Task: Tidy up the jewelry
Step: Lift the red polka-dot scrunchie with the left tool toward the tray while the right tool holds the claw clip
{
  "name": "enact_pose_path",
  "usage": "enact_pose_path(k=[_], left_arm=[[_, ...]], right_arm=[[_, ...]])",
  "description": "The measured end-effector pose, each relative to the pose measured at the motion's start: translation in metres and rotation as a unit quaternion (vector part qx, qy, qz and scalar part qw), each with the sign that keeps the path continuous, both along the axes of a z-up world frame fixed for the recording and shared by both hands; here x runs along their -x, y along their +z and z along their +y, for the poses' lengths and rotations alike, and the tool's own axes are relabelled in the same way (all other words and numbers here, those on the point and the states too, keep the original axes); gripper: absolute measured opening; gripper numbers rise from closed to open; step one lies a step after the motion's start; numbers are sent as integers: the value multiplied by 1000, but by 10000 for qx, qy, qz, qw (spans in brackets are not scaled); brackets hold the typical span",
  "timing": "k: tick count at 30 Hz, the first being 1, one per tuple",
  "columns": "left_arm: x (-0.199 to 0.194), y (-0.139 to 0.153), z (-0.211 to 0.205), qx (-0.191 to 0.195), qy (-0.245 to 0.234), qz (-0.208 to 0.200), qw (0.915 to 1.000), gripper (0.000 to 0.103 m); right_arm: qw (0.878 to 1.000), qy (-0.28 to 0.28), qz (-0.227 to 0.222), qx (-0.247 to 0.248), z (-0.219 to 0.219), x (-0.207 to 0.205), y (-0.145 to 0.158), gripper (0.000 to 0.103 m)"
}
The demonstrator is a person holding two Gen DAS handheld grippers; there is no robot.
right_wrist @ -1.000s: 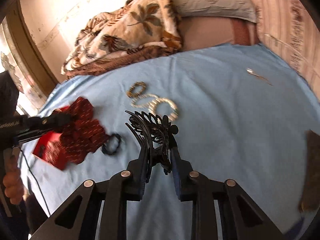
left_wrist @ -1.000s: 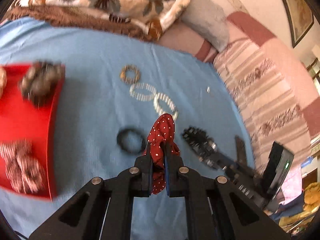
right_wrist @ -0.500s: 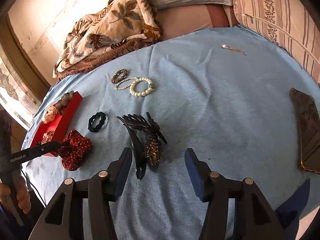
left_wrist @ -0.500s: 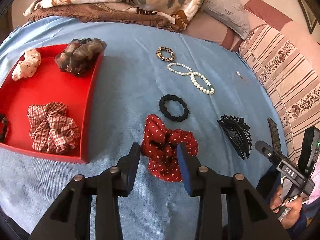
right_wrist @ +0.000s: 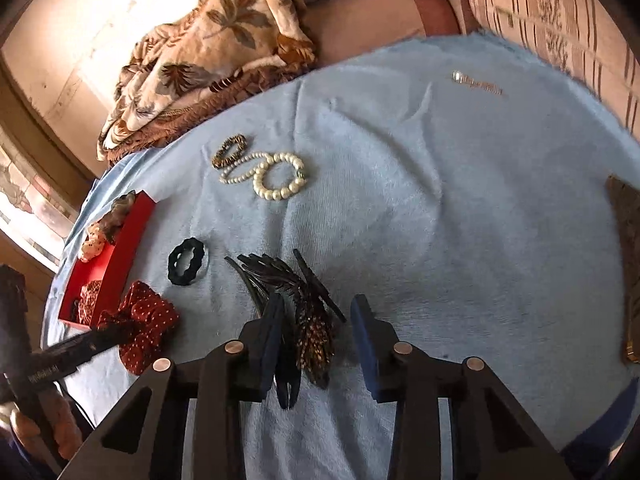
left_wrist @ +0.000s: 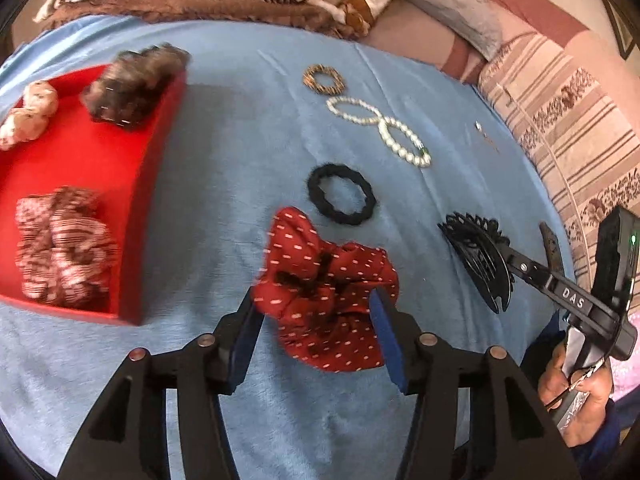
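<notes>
We held 2 grippers wide open, gripping nothing: left gripper [left_wrist: 316, 316] straddled red scrunchie [left_wrist: 326, 292], right gripper [right_wrist: 318, 332] straddled hair claw [right_wrist: 296, 304], lined up for tray [left_wrist: 80, 160].

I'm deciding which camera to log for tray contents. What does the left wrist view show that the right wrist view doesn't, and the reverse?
Only the left wrist view looks into the red tray from above: a plaid scrunchie, a brown scrunchie and a white one, plainly laid out. Only the right wrist view shows the clip's patterned side and a brown flat object at the right edge. Both show the red dotted scrunchie, black hair tie, pearls, beaded bracelet, black clip and blue cloth.
</notes>
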State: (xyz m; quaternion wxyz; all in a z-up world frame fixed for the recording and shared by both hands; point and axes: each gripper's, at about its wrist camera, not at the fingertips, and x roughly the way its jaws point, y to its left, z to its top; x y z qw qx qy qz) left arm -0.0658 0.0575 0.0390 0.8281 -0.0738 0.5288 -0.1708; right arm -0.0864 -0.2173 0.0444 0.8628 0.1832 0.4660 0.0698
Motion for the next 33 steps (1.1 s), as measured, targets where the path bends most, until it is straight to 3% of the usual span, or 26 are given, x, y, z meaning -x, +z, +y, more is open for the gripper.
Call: enact_pose_path(k=[2, 5, 7, 16, 24, 33], left_arm=[[1, -3, -8, -25, -69, 20, 10000, 53], [6, -6, -17, -71, -193, 71, 9998, 9], [11, -2, -19, -64, -232, 37, 9997, 9], [37, 40, -14, 130, -188, -411, 9989, 9], [61, 77, 4, 71, -36, -912, 9958, 9], [71, 104, 67, -185, 558, -1285, 9900, 9]], right_arm=[[10000, -18, 43, -75, 1, -2, -4, 21], [10000, -31, -38, -81, 3, 0, -2, 18], [9999, -22, -89, -71, 4, 3, 1, 12], [9992, -119, -356, -95, 5, 22, 26, 12], [9973, 101, -717, 147, 26, 41, 59, 12], [9942, 616, -872, 135, 72, 41, 82, 12]])
